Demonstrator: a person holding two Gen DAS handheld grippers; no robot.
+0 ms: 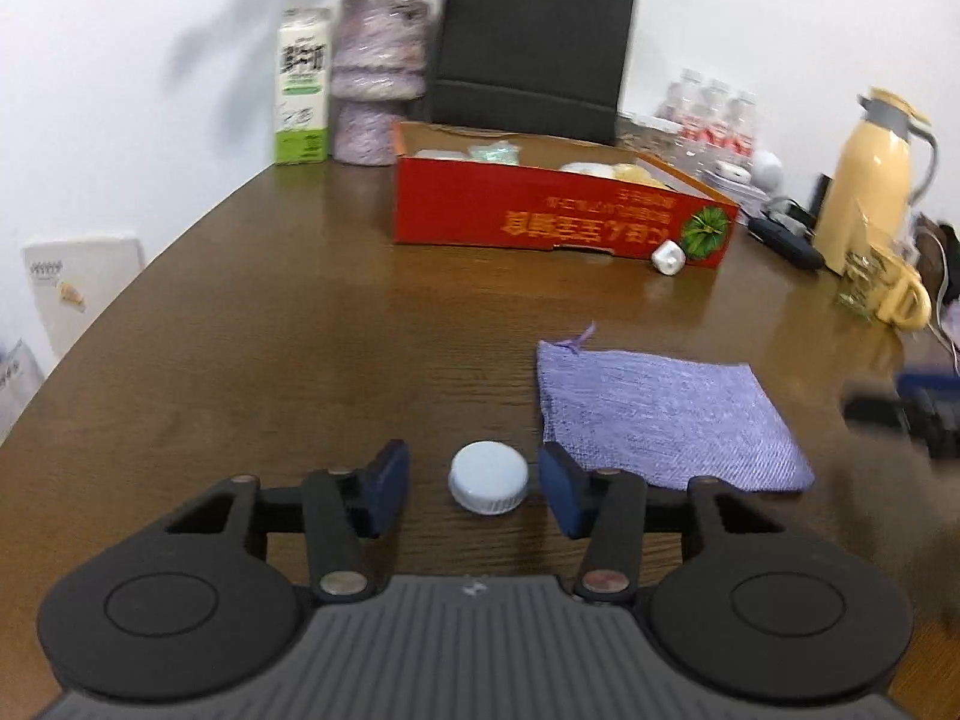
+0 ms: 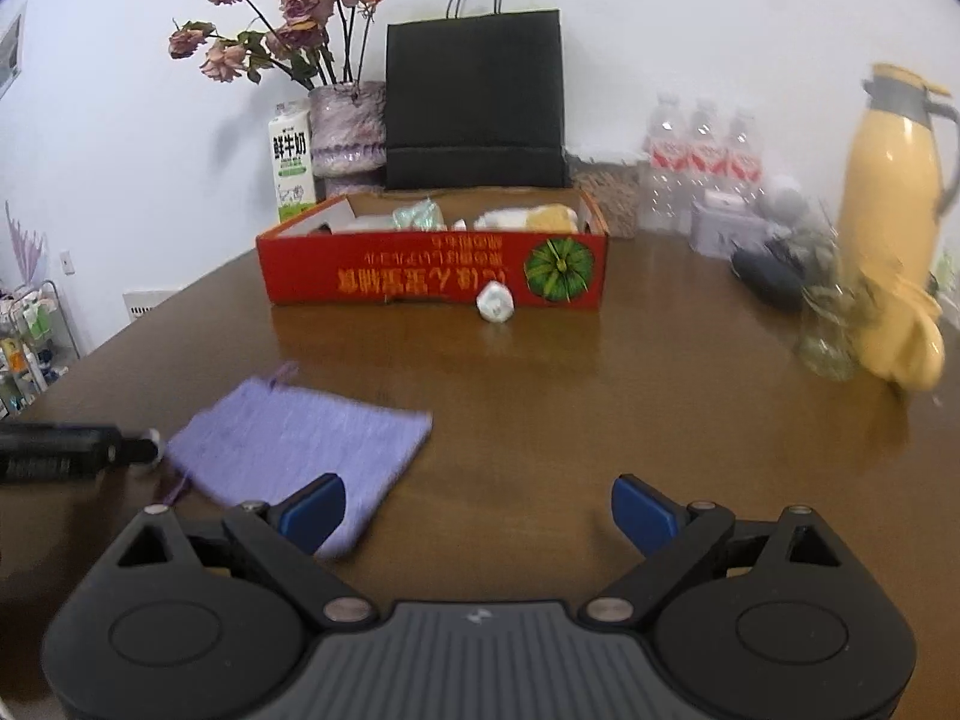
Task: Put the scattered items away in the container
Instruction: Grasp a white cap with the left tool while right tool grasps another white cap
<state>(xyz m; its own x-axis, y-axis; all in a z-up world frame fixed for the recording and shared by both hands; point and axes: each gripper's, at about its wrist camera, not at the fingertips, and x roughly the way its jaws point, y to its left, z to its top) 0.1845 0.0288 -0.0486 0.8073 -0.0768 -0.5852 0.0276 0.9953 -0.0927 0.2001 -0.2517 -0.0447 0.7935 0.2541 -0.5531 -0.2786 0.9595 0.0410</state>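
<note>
A pale blue bottle cap lies on the brown table between the blue pads of my left gripper, which is open around it without touching. A purple cloth lies flat just right of it; it also shows in the right wrist view. A small white wrapped item lies against the front of the red cardboard box, which holds several items. My right gripper is open and empty, its left pad over the cloth's corner.
Behind the box stand a milk carton, a purple vase with dried roses, a black paper bag and water bottles. A yellow thermos, a glass and a yellow mug stand at the right.
</note>
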